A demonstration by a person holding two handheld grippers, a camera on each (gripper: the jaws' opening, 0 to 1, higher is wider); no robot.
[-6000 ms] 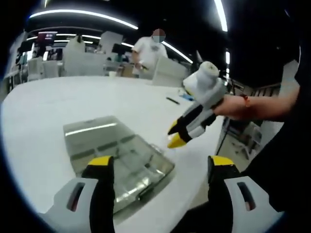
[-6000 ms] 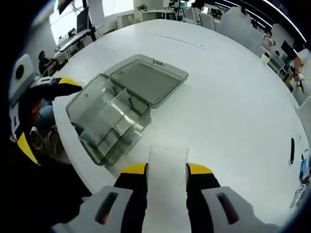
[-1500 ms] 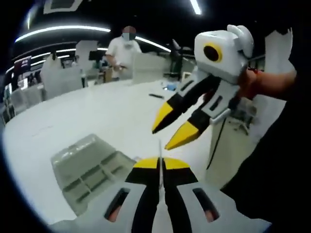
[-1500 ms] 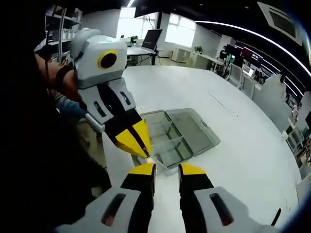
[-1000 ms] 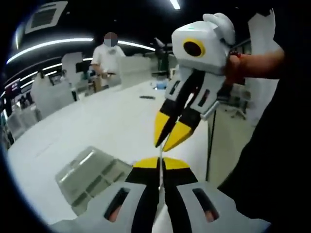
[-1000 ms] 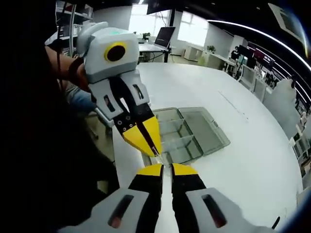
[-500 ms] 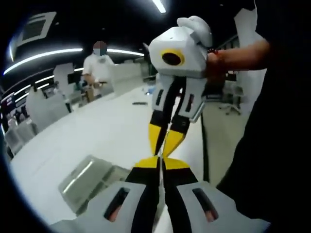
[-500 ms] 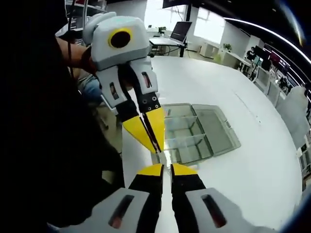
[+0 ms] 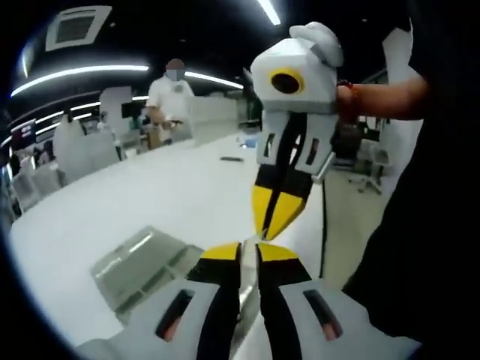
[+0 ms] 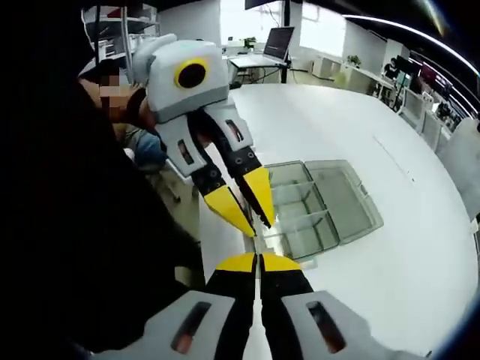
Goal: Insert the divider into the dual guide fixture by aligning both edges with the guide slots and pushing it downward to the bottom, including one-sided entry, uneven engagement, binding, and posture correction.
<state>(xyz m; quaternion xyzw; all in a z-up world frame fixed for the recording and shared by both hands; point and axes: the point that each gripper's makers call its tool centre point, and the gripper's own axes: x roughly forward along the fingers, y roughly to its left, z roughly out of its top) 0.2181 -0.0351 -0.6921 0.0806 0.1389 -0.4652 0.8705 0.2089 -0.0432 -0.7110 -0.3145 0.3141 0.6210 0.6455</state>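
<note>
The divider (image 10: 257, 246) is a thin clear sheet seen edge-on, held in the air above the table's near edge. My right gripper (image 10: 259, 261) is shut on it, jaws pressed together. My left gripper (image 10: 255, 223) points at it from above left with its yellow fingers slightly parted around the sheet's edge. In the left gripper view, my left gripper (image 9: 248, 251) shows a narrow gap, and the right gripper (image 9: 274, 223) hangs tip-to-tip above it. The clear grey fixture box (image 10: 315, 210) lies open on the table beyond, with partitions inside; the box (image 9: 142, 262) sits lower left.
The white round table (image 10: 390, 247) has its near edge just under both grippers. A person in a white shirt (image 9: 174, 90) stands at the far side. A dark pen (image 9: 231, 159) lies on the table. A laptop (image 10: 279, 43) and chairs stand beyond.
The left jaws, shut on the divider until half a second ago, have parted. The right jaws, open 1.5 s ago, closed on it. Both grippers stay tip-to-tip above the table edge.
</note>
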